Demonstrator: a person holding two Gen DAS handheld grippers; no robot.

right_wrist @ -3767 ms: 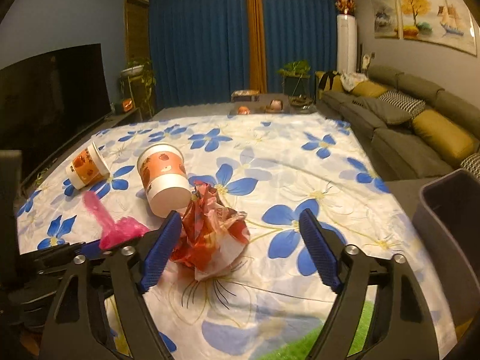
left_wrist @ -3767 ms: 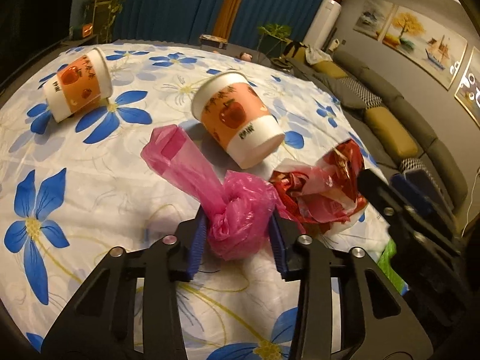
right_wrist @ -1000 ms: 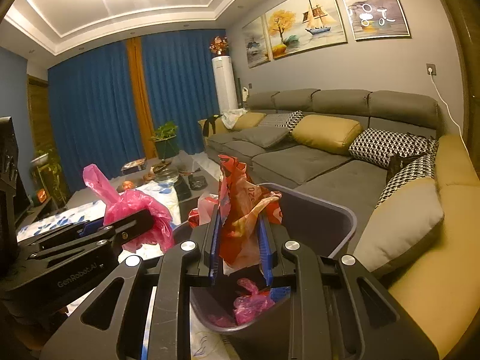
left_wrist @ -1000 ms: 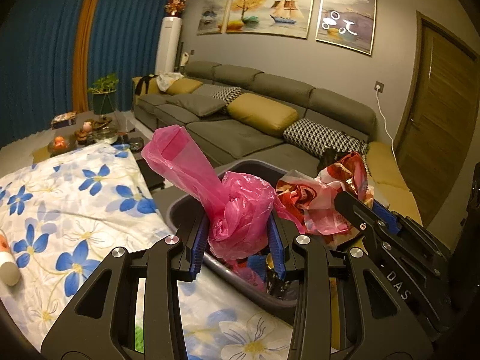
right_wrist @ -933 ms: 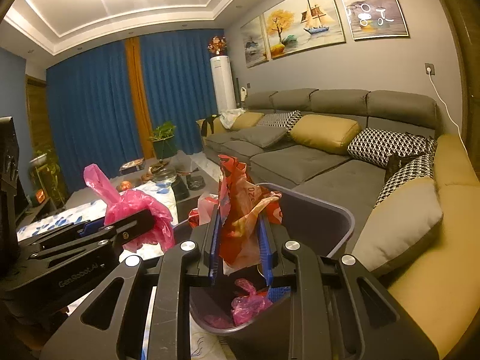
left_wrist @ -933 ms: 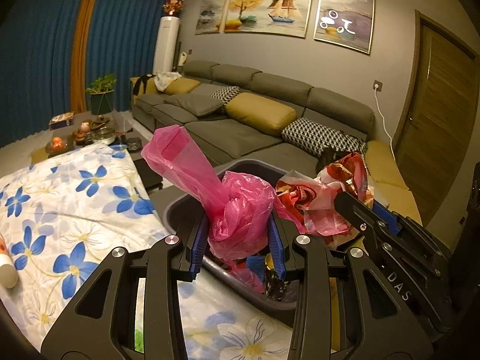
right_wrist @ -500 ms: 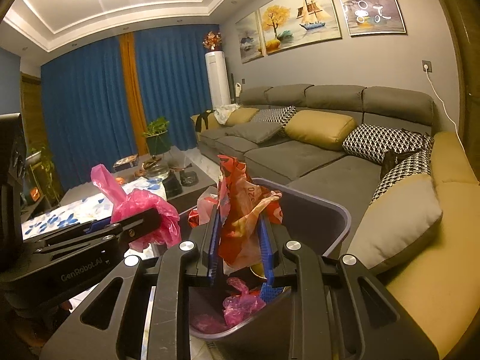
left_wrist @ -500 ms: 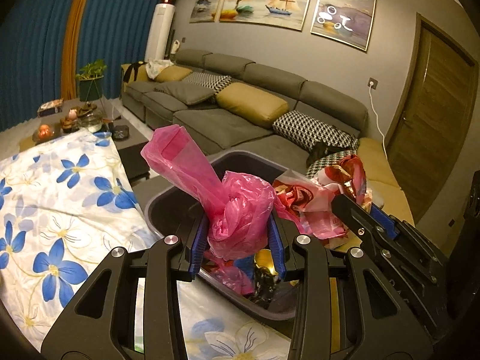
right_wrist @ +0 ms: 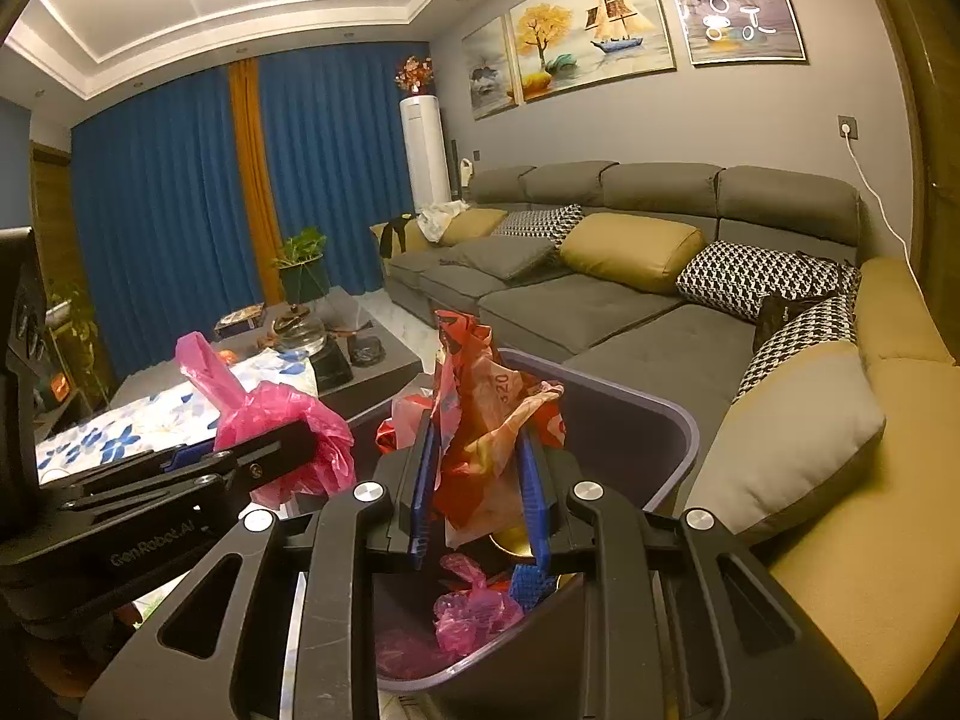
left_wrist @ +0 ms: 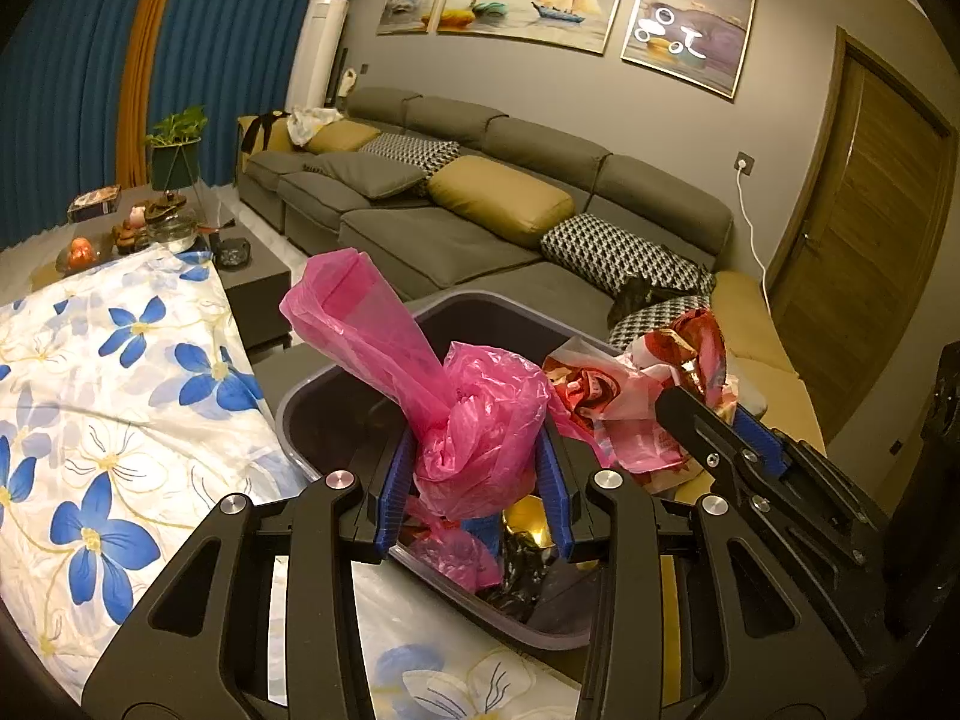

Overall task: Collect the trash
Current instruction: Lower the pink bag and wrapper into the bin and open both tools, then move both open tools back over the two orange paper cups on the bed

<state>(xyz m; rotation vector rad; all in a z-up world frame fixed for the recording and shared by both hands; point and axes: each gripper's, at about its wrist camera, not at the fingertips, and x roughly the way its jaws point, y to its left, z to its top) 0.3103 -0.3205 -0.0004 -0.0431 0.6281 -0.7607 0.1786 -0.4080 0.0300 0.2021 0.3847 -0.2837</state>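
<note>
My left gripper is shut on a crumpled pink plastic bag and holds it over the near rim of a dark grey trash bin. My right gripper is shut on a red and white crumpled wrapper and holds it above the same bin. The wrapper also shows in the left wrist view, and the pink bag in the right wrist view. Inside the bin lie a small pink bag, gold and dark scraps.
A table with a white cloth with blue flowers stands left of the bin. A grey sofa with yellow and checked cushions runs behind and to the right. A dark coffee table stands farther back. A wooden door is at right.
Both grippers lifted their trash off the flowered table and carried it to the bin. Over the last second both have come slightly closer over the bin, still shut.
</note>
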